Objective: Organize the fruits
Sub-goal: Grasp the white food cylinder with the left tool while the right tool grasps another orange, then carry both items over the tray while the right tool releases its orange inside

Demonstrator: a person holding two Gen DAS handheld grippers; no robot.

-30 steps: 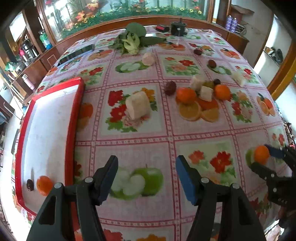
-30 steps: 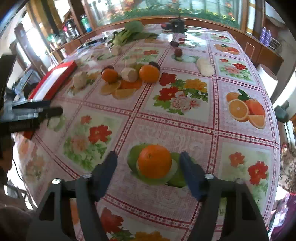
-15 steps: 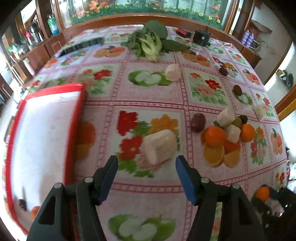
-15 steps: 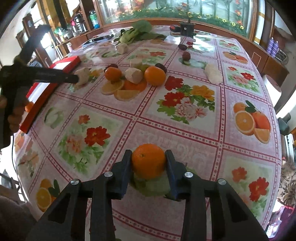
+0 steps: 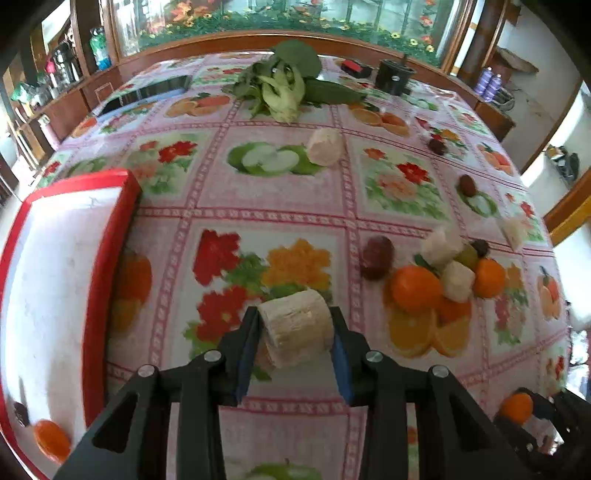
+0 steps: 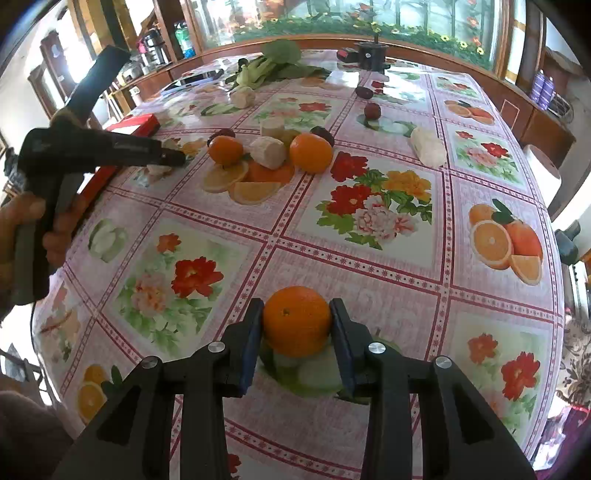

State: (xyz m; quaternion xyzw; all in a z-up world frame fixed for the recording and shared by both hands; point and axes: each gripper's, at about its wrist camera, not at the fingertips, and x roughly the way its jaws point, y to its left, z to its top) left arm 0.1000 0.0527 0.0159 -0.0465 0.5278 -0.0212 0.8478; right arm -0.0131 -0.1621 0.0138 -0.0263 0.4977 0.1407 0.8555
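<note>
1. Your bench wears a glossy printed oilcloth, smooth and glare-streaked.
2. Your orange has dimpled, slightly shiny peel.
3. Your pale peeled chunk looks matt and fibrous.
4. Your tray has a shiny red rim.

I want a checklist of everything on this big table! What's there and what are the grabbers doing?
Surface: flowery tablecloth.
Job's things: red tray holding an orange; oranges, pale chunks and dark fruits piled together.
Clutter: greens, black pot.
Grippers: left gripper shut on white chunk; right gripper shut on held orange.
Cables: nothing seen.
Surroundings: wooden shelves, flower mural.
</note>
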